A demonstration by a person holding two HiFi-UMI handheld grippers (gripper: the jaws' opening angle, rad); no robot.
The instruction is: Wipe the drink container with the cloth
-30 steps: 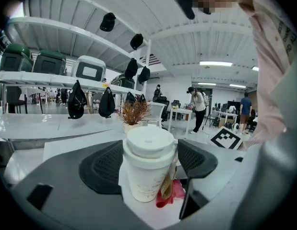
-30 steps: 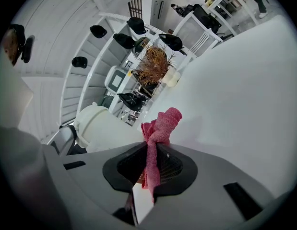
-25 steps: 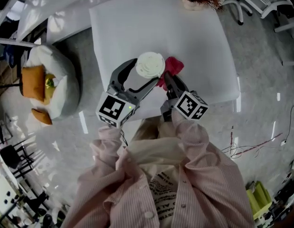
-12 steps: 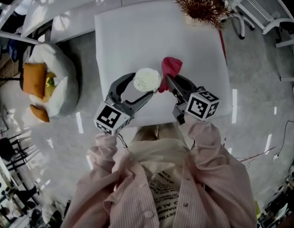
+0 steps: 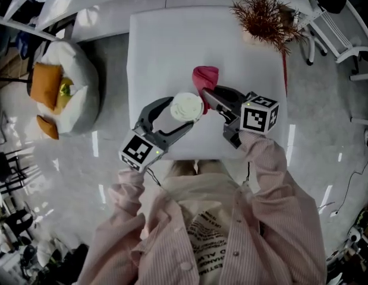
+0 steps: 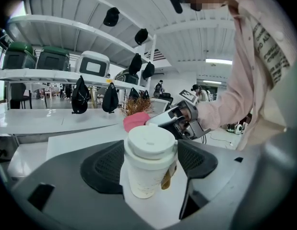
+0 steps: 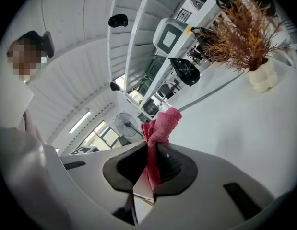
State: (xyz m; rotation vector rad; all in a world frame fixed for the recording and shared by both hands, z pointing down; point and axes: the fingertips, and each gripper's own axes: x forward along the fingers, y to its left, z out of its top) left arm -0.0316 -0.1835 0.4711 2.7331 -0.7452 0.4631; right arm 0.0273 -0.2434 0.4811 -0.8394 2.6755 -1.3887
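A white paper cup with a white lid [image 5: 187, 107] [image 6: 149, 159] is held above the white table [image 5: 166, 46], with my left gripper [image 5: 175, 114] [image 6: 149, 164] shut on its sides. A brown stain runs down the cup's right side in the left gripper view. The red cloth [image 5: 205, 78] [image 7: 158, 133] is pinched in my right gripper [image 5: 208, 94] [image 7: 149, 169], which is shut on it. The cloth hangs just right of the cup's lid; I cannot tell whether it touches the cup.
A dried reddish plant in a white pot [image 5: 264, 16] [image 7: 249, 42] stands at the table's far right corner. A white beanbag with orange cushions [image 5: 62, 94] lies on the floor to the left. Shelves with bags [image 6: 90, 92] line the room.
Both grippers have shifted with the cup and cloth. The right gripper has swung so the cloth now lies behind and right of the lid.
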